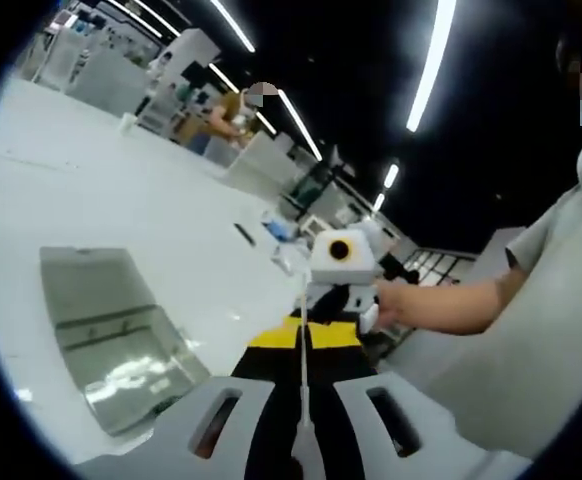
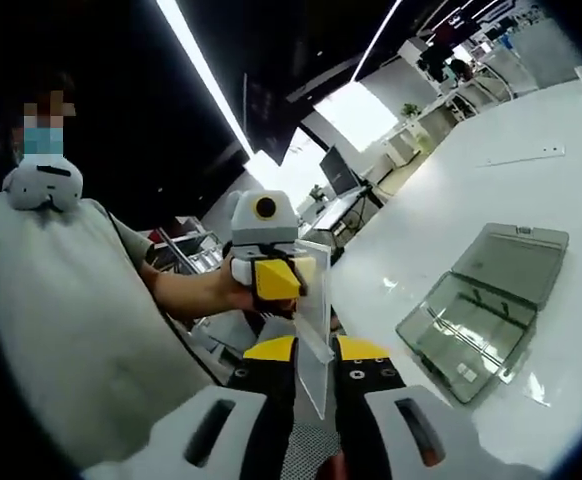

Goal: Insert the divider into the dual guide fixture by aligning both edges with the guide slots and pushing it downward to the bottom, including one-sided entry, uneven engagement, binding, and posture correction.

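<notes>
Clear plastic was what you held between both tools: the divider [image 2: 313, 325], a thin transparent sheet, was up in the air in front of you, well apart from the fixture. In the right gripper view your right gripper [image 2: 316, 385] had its yellow-tipped jaws closed narrow on the lower edge of the sheet, while your left gripper [image 2: 276, 280] came in from the left and pinched the sheet's upper part, your hand [image 2: 211, 290] wrapped around its body. In the left gripper view you saw the same sheet edge-on as a thin pale line [image 1: 302, 340] running up between the left gripper's [image 1: 304, 400] own jaws, which were drawn in tight on it, with the right gripper [image 1: 341, 300] clamped on its far end and your other hand [image 1: 401, 303] behind it.

The dual guide fixture [image 2: 486, 305], a smoky translucent tray with its hinged lid lying open, sat flat on the white table [image 2: 531, 180], off to the right in the right gripper view and to the left [image 1: 111, 335] in the left gripper view. Another person [image 1: 233, 112] was at a far bench.
</notes>
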Action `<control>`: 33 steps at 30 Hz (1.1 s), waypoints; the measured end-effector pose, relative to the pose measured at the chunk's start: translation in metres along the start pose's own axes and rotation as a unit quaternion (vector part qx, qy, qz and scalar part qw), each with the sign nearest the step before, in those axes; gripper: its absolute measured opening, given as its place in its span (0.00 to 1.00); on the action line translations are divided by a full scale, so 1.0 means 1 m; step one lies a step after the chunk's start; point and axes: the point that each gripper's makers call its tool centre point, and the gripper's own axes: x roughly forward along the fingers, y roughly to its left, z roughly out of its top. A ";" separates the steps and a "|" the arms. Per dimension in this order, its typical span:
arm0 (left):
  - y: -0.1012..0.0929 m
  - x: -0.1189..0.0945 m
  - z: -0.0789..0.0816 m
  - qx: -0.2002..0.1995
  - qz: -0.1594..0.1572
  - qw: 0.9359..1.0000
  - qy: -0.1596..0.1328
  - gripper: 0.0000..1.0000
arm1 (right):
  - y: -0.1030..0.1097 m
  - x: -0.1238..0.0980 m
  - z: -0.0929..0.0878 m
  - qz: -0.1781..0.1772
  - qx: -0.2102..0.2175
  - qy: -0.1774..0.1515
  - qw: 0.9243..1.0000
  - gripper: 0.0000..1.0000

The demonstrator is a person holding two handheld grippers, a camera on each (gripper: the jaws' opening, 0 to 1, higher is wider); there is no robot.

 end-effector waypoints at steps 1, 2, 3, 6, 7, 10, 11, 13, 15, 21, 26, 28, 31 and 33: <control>-0.001 0.000 0.000 0.000 0.000 1.000 0.000 0.00 | 0.000 0.000 0.000 0.000 0.001 0.001 1.000 0.09; -0.001 0.000 -0.001 0.000 -0.001 1.000 0.000 0.00 | 0.000 0.000 -0.001 0.001 0.002 0.001 1.000 0.09; -0.002 0.000 -0.001 0.000 -0.002 1.000 -0.001 0.00 | 0.001 0.000 -0.001 0.003 0.003 0.000 1.000 0.09; -0.003 -0.001 -0.001 -0.002 -0.006 1.000 -0.002 0.00 | 0.002 -0.001 0.001 0.007 0.006 -0.006 1.000 0.07; -0.003 -0.001 -0.001 -0.002 -0.006 1.000 -0.002 0.00 | 0.003 -0.001 0.001 0.008 0.007 -0.007 1.000 0.07; -0.004 -0.001 -0.001 -0.005 -0.007 1.000 -0.004 0.00 | 0.004 -0.001 0.001 0.010 0.010 -0.007 1.000 0.07; -0.004 -0.001 -0.001 -0.004 -0.008 1.000 -0.004 0.00 | 0.004 0.000 0.001 0.011 0.010 -0.007 1.000 0.07; -0.005 -0.002 -0.001 -0.005 -0.009 1.000 -0.004 0.00 | 0.005 0.000 0.001 0.014 0.015 -0.008 1.000 0.07; -0.006 -0.002 -0.002 -0.006 -0.011 1.000 -0.005 0.00 | 0.006 0.000 0.001 0.017 0.016 -0.008 1.000 0.07; -0.007 -0.003 -0.001 -0.011 -0.017 1.000 -0.011 0.00 | 0.009 0.000 0.002 0.028 0.029 -0.019 0.999 0.06; -0.009 -0.002 0.000 -0.014 -0.020 1.000 -0.014 0.00 | 0.011 -0.001 0.004 0.033 0.035 -0.023 0.999 0.06; -0.010 -0.003 0.000 -0.015 -0.021 1.000 -0.016 0.00 | 0.011 -0.001 0.005 0.035 0.039 -0.025 0.998 0.05; -0.010 -0.003 0.001 -0.017 -0.024 0.999 -0.018 0.00 | 0.013 -0.001 0.005 0.038 0.042 -0.026 0.998 0.05; -0.010 -0.003 0.000 -0.018 -0.025 0.999 -0.018 0.00 | 0.014 -0.001 0.004 0.040 0.043 -0.025 0.998 0.04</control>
